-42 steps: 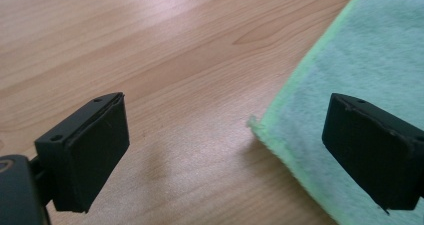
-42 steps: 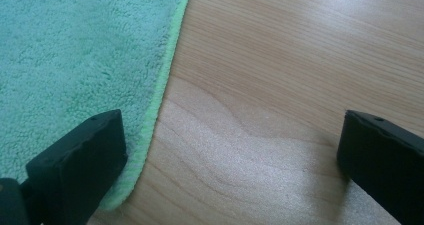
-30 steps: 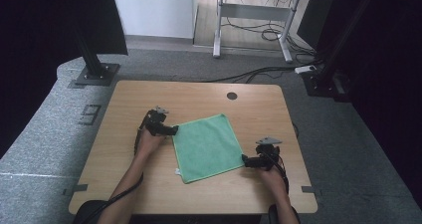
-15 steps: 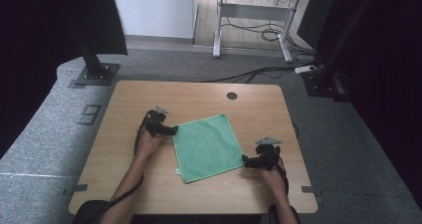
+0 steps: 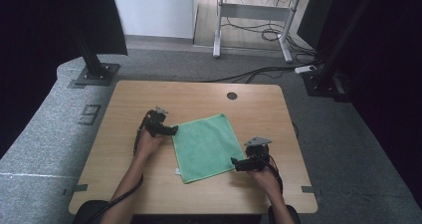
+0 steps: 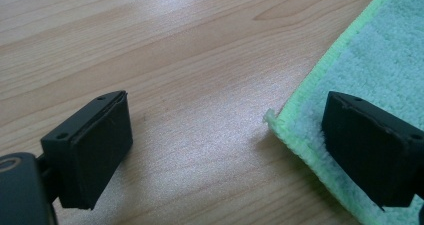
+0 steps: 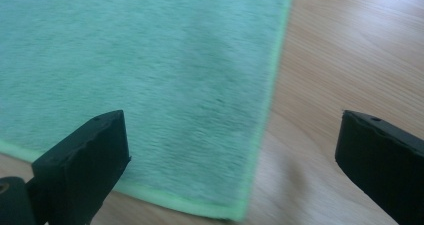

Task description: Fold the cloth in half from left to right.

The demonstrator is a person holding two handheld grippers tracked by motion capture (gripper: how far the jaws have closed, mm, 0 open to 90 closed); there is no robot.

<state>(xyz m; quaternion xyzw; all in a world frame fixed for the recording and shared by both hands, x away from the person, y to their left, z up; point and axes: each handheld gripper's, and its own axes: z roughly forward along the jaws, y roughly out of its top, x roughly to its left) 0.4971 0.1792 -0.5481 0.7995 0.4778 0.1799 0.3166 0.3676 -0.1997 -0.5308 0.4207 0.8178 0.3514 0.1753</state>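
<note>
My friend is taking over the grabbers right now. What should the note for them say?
Left gripper: jaws open, low at the near-left corner of the green cloth, one jaw over the cloth, the other over bare table.
Right gripper: jaws open, straddling the cloth's corner on the right side.
Cloth: lies flat and spread out, a bit askew, in the middle of the table.
Done: both grippers lined up at opposite corners.
Left: nothing gripped yet; probably close on the corners, then fold or lift.
</note>
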